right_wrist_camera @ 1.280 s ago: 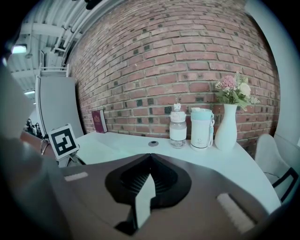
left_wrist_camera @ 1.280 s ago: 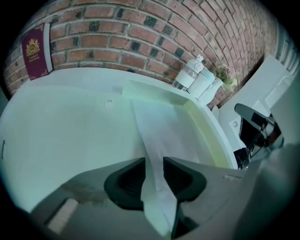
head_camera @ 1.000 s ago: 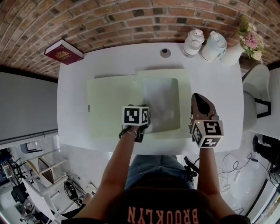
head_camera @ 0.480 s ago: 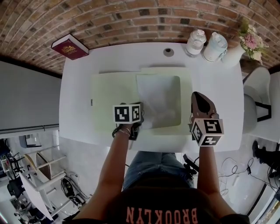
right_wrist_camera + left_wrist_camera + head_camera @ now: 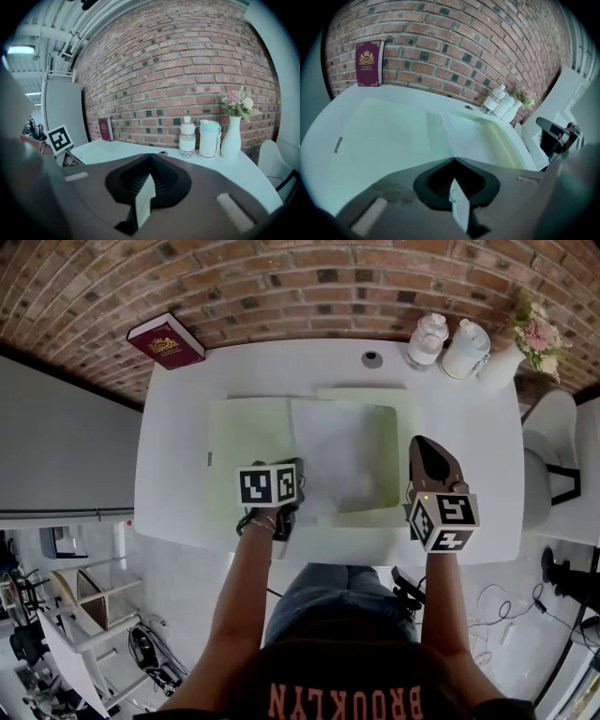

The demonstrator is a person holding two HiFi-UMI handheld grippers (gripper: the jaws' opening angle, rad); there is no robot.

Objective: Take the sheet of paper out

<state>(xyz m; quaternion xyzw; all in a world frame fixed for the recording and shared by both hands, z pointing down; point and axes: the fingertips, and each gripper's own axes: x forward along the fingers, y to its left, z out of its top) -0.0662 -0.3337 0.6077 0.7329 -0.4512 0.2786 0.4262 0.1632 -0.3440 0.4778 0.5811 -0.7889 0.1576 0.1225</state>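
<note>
A pale green folder [image 5: 246, 437] lies open on the white table [image 5: 178, 493]. On its right half rests the white sheet of paper [image 5: 342, 451], slightly skewed, its left edge past the fold. My left gripper [image 5: 297, 468] is at the sheet's near left corner. In the left gripper view the jaws [image 5: 453, 159] are closed together, with the sheet's [image 5: 478, 138] edge running into their tip. My right gripper [image 5: 421, 443] hovers over the folder's right edge. Its jaws [image 5: 150, 155] are shut, with nothing seen between them.
A maroon book [image 5: 166, 341] lies at the table's far left corner. A clear bottle [image 5: 427, 338], a pale flask [image 5: 466, 348] and a vase of flowers [image 5: 527, 326] stand at the far right. A round grommet [image 5: 372, 358] sits beside them. White chair [image 5: 553, 460] at right.
My left gripper has drawn leftward and risen with the sheet's corner, so the sheet has slid left across the fold. My right gripper has lifted a little.
</note>
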